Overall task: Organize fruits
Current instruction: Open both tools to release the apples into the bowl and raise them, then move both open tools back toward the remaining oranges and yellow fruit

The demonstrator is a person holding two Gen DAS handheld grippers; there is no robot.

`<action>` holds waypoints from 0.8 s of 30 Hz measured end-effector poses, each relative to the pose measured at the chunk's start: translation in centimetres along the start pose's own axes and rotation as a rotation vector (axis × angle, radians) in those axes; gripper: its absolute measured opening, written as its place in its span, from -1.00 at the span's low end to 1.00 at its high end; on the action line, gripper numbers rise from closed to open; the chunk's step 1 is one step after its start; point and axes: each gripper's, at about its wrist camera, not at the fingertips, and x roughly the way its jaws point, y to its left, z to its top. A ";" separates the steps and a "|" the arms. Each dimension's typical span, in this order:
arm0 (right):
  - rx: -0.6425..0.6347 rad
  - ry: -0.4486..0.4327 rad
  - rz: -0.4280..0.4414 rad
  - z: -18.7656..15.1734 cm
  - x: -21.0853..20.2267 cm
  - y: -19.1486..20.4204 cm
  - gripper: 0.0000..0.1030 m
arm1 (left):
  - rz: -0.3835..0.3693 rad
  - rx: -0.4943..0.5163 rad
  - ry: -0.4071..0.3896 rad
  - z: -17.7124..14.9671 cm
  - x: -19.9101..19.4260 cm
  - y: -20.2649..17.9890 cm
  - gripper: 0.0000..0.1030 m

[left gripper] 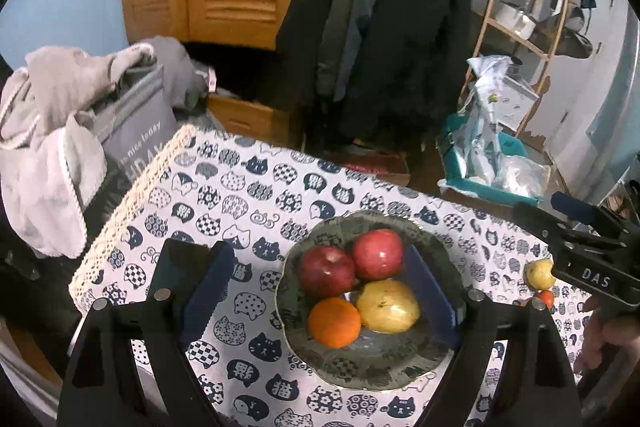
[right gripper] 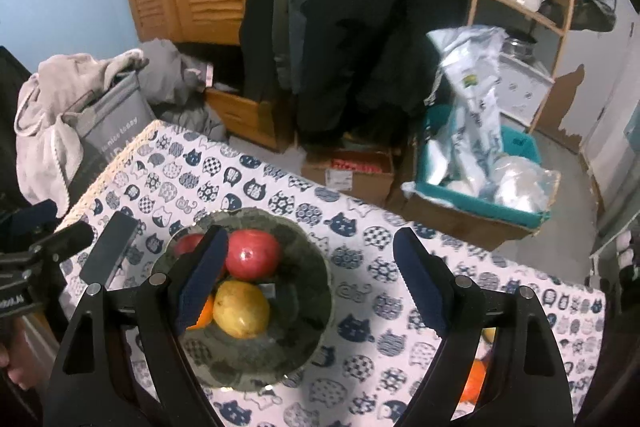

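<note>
A dark glass plate (left gripper: 372, 367) sits on the cat-print tablecloth. It holds two red apples (left gripper: 326, 271) (left gripper: 378, 254), an orange (left gripper: 334, 322) and a yellow pear (left gripper: 388, 305). My left gripper (left gripper: 320, 297) is open above the plate, its jaws on either side of the fruit. On the cloth to the right lie a small yellow fruit (left gripper: 540, 273) and a small orange fruit (left gripper: 546, 298). In the right wrist view the plate (right gripper: 280, 355) is at lower left. My right gripper (right gripper: 308, 287) is open and empty above the plate's right side. An orange fruit (right gripper: 474, 379) lies behind its right finger.
The table (left gripper: 224, 179) has a lace edge at the left. A grey bag with towels (left gripper: 60, 131) stands left of it. Beyond the far edge are cardboard boxes (right gripper: 348, 171), a teal bin with plastic bags (right gripper: 476, 163), hanging coats and a wooden shelf.
</note>
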 end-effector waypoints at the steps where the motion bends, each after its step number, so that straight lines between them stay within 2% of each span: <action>1: 0.002 -0.009 -0.001 -0.1 -0.7 -0.2 0.65 | -0.006 0.004 -0.008 0.1 -0.4 -0.3 0.74; 10: 0.003 -0.090 -0.034 -1.4 -6.4 -2.2 0.65 | -0.036 0.066 -0.110 0.3 -4.6 -3.6 0.96; 24: 0.045 -0.120 -0.081 -5.5 -12.7 -6.8 0.65 | -0.080 0.175 -0.164 -0.4 -7.6 -8.4 0.98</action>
